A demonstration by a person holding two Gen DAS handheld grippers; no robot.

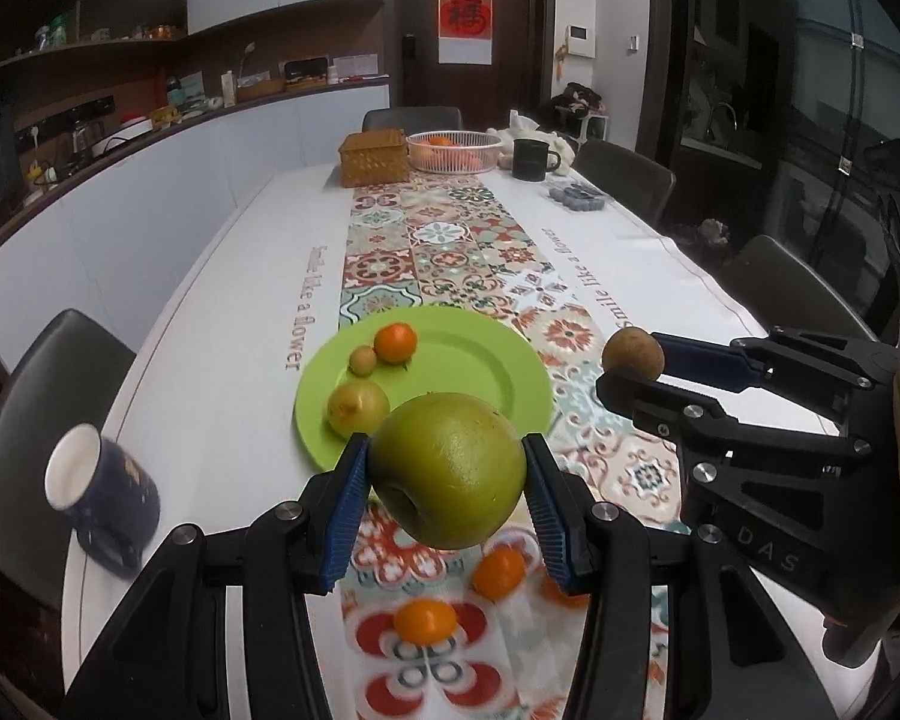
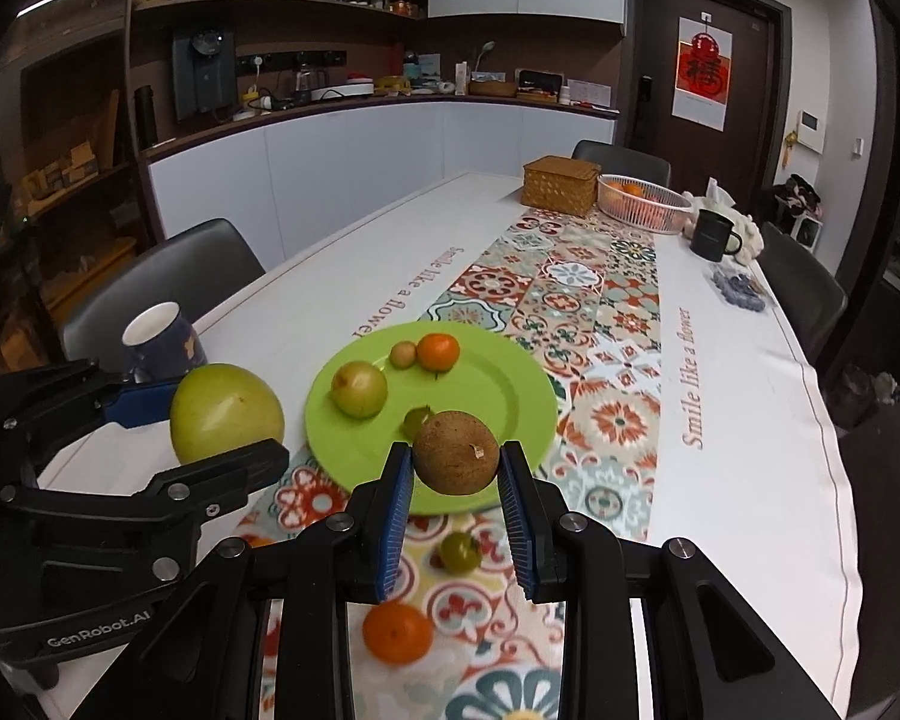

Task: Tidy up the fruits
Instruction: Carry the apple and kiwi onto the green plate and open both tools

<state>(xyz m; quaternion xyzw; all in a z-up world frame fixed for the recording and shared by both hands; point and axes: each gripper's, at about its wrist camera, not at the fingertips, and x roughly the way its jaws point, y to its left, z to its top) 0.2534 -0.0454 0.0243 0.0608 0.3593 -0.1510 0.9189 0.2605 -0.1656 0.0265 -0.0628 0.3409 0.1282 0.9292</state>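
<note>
My left gripper [image 1: 447, 444] is shut on a large green round fruit [image 1: 450, 480] and holds it above the near edge of a green plate [image 1: 480, 372]. My right gripper [image 2: 455, 450] is shut on a brown round fruit [image 2: 456, 456], also over the plate's [image 2: 510, 396] near rim. On the plate lie a tangerine [image 2: 438, 351], a small tan fruit [image 2: 403, 354], a yellow-green fruit [image 2: 359, 389] and a small green one [image 2: 417, 419]. Each gripper also shows in the other view: the right gripper [image 1: 630, 366] and the left gripper [image 2: 228, 420].
Loose on the patterned runner below are two tangerines [image 1: 498, 570] [image 1: 426, 621] and a small green fruit [image 2: 459, 552]. A navy mug [image 2: 162, 336] stands left of the plate. At the far end are a wicker box [image 2: 561, 183], a white basket [image 2: 642, 198] and a black mug [image 2: 711, 234]. Chairs surround the table.
</note>
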